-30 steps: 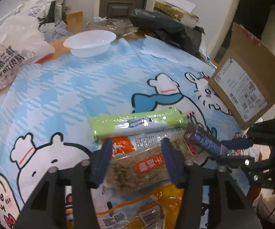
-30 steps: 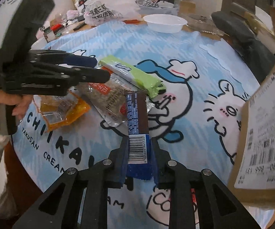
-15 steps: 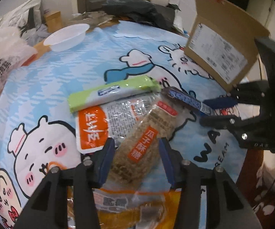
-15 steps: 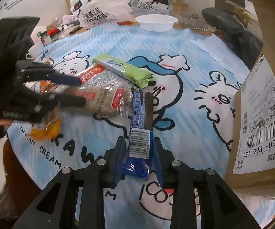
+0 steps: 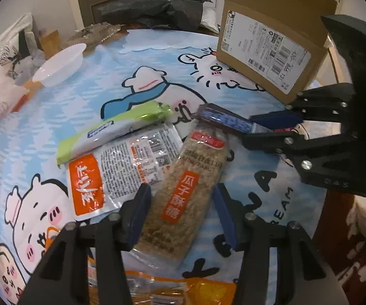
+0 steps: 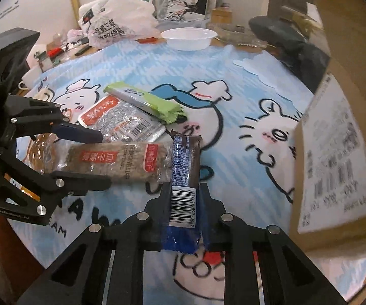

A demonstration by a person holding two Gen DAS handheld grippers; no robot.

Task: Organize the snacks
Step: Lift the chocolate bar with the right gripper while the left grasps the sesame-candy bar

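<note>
Meanwhile left gripper opens around seed brittle bar

Pretty dim, warm indoor light with soft, weak shadows. There's glare on the clear snack wrapper and the white bowl. Heavy fisheye bend and black corners in both views. The cardboard box label is motion-smeared in the right view, while the left view is sharper.

The brown seed bar at lower centre of the left wrist view carries an orange label reading "瓜子酥糖". The shipping label on the cardboard box, upper right, shows "430-B66 131". In the right wrist view, the blue bar at lower centre bears barcode "6 901668 921725".
</note>
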